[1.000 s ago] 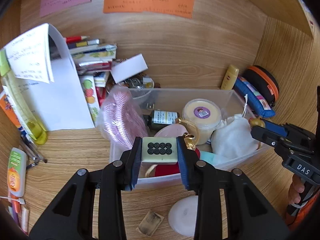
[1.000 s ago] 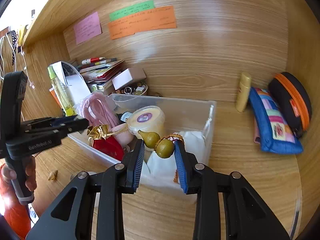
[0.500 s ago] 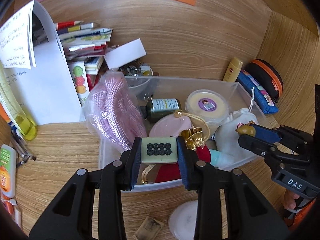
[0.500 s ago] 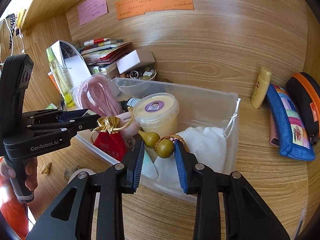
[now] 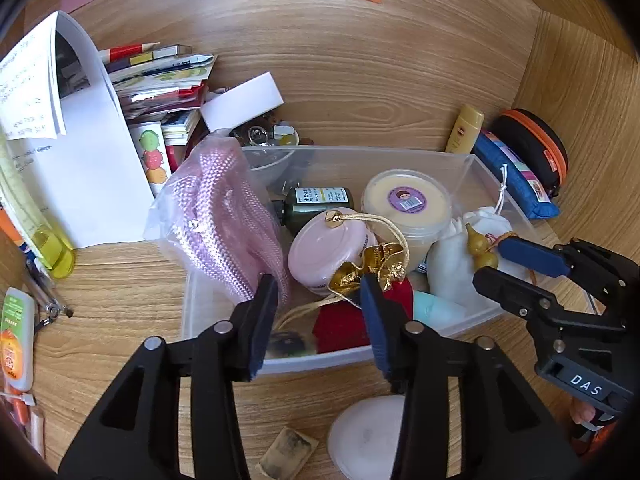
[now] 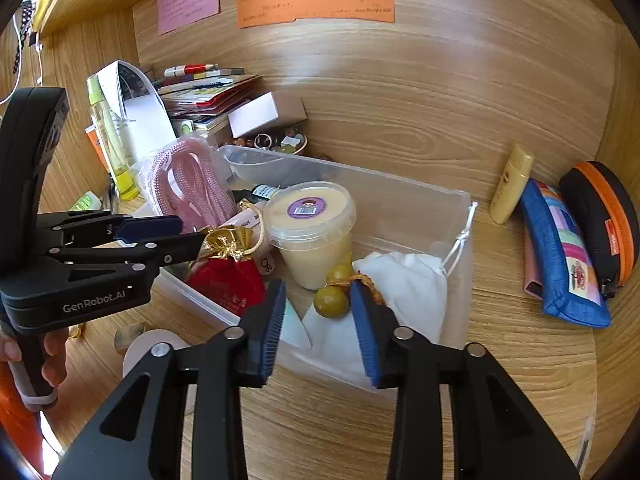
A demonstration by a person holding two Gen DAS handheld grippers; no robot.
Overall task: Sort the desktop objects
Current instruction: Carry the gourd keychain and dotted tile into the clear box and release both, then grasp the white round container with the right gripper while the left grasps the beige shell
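Note:
My left gripper (image 5: 316, 304) hangs over the near edge of the clear plastic bin (image 5: 400, 156). Its jaws are opening with nothing between the pads. The pale mahjong tile (image 5: 286, 342) lies blurred inside the bin beside a red pouch with a gold top (image 5: 360, 276). My right gripper (image 6: 317, 286) is over the bin's right end, its jaws opening too. The olive gourd charm (image 6: 331, 300) sits between the pads on a white drawstring bag (image 6: 408, 284); a gap shows at the left pad. The left wrist view shows this charm (image 5: 482, 250) at the right gripper (image 5: 491, 260).
The bin also holds a bagged pink cord (image 5: 224, 208), a cream tub (image 5: 408, 204), a green bottle (image 5: 316, 204) and a pink round case (image 5: 324, 248). A blue pencil case (image 6: 560, 252), an orange-rimmed case and a yellow tube (image 6: 512, 184) lie right. Books and papers stand left.
Both pairs of jaws have opened. The mahjong tile has left the left pads and dropped into the bin. The gourd charm is no longer pinched by the right pads.

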